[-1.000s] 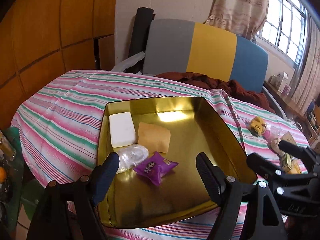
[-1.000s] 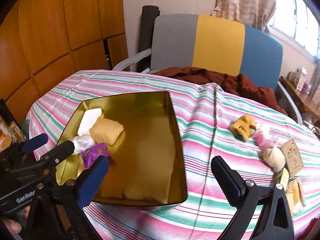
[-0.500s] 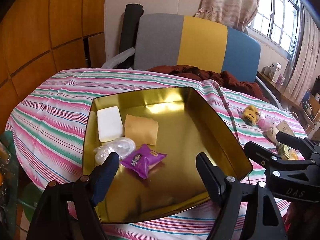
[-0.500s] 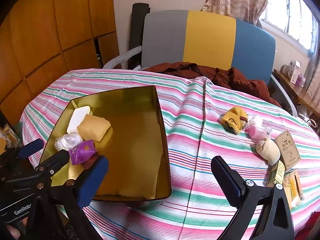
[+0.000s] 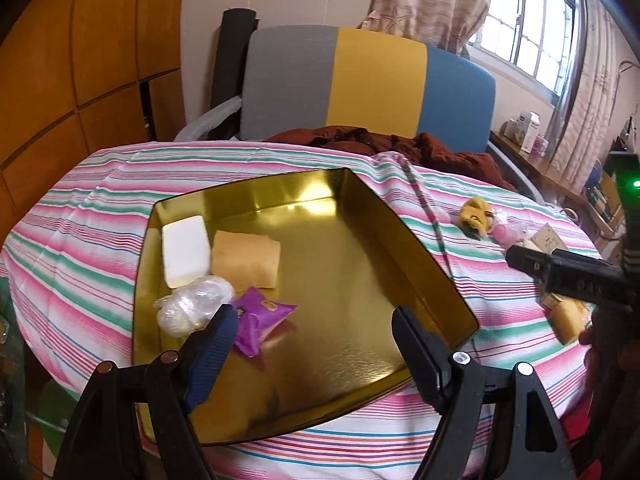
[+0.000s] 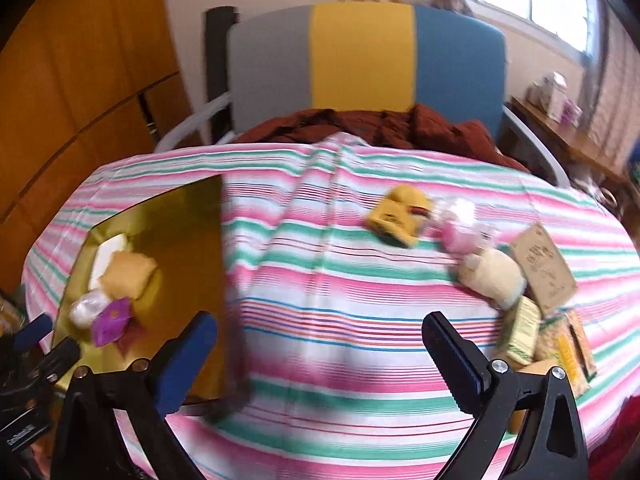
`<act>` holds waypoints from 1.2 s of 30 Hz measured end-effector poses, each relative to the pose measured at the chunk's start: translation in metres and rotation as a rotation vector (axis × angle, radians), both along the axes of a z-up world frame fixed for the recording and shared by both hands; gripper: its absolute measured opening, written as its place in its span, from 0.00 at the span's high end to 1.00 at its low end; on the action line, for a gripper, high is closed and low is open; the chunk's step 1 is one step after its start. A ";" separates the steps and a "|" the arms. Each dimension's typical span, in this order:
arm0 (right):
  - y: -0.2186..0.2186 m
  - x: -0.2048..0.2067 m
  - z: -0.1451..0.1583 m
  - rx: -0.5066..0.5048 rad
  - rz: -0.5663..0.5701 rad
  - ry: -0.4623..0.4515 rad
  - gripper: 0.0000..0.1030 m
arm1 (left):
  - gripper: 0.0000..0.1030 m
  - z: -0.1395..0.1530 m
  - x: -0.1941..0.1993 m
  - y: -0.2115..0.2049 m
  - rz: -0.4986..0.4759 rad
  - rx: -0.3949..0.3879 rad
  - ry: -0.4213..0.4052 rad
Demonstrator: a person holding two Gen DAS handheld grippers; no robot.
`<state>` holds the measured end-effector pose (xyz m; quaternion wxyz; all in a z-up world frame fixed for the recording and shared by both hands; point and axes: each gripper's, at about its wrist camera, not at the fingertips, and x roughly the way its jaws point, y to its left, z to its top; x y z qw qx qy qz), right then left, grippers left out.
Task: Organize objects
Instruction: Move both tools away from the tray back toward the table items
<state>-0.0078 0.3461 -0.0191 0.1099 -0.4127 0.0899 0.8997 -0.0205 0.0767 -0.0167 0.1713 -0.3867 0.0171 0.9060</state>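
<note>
Left wrist view puts our left gripper (image 5: pixel 310 332) spread wide and empty, low over the near edge of the gold tray (image 5: pixel 420 248), which rests on the striped tablecloth (image 5: pixel 80 216). Just ahead of its left finger lie a purple packet (image 5: pixel 262 316) and a clear plastic bundle (image 5: pixel 192 304), touching each other; farther ahead sit a white block (image 5: pixel 185 250) and a tan cake (image 5: pixel 246 259), side by side. Right wrist view, which is blurred, has our right gripper (image 6: pixel 320 340) equally released over bare cloth, the tray off to its left. Ahead and to its right lies a loose cluster: a yellow pouch (image 6: pixel 396 214), a pink wrapped item (image 6: pixel 460 226), a cream roll (image 6: pixel 494 278), a brown card (image 6: pixel 542 266) and a green-yellow box (image 6: pixel 520 330) near its right finger.
</note>
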 end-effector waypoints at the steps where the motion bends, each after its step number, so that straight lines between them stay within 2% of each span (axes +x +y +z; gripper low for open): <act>1: 0.013 0.001 -0.001 -0.008 -0.018 -0.008 0.00 | 0.22 0.000 0.001 0.002 -0.010 0.004 -0.001; 6: 0.075 0.007 0.006 -0.020 -0.113 -0.016 0.00 | 0.22 0.002 0.002 0.012 -0.067 0.025 -0.016; 13: 0.189 0.016 0.003 -0.048 -0.330 0.007 0.00 | 0.22 0.000 0.003 0.025 -0.124 0.035 -0.039; 15: 0.223 0.022 -0.006 -0.109 -0.398 0.031 0.00 | 0.22 0.001 0.001 0.027 -0.130 0.050 -0.046; 17: 0.257 0.032 -0.020 -0.227 -0.463 0.070 0.00 | 0.22 0.001 -0.001 0.030 -0.129 0.046 -0.051; 20: 0.290 0.046 -0.041 -0.397 -0.568 0.078 0.00 | 0.22 0.001 -0.004 0.036 -0.137 0.033 -0.056; 22: 0.300 0.051 -0.046 -0.489 -0.574 0.104 0.00 | 0.22 0.003 -0.008 0.044 -0.146 0.025 -0.060; 26: 0.301 0.049 -0.049 -0.525 -0.558 0.087 0.00 | 0.22 0.013 -0.012 0.071 -0.201 0.040 -0.044; 30: 0.295 0.043 -0.049 -0.506 -0.524 0.058 0.00 | 0.22 0.021 -0.017 0.106 -0.274 0.043 -0.038; 36: 0.291 0.042 -0.039 -0.454 -0.514 0.101 0.00 | 0.22 0.029 -0.026 0.157 -0.361 0.048 -0.044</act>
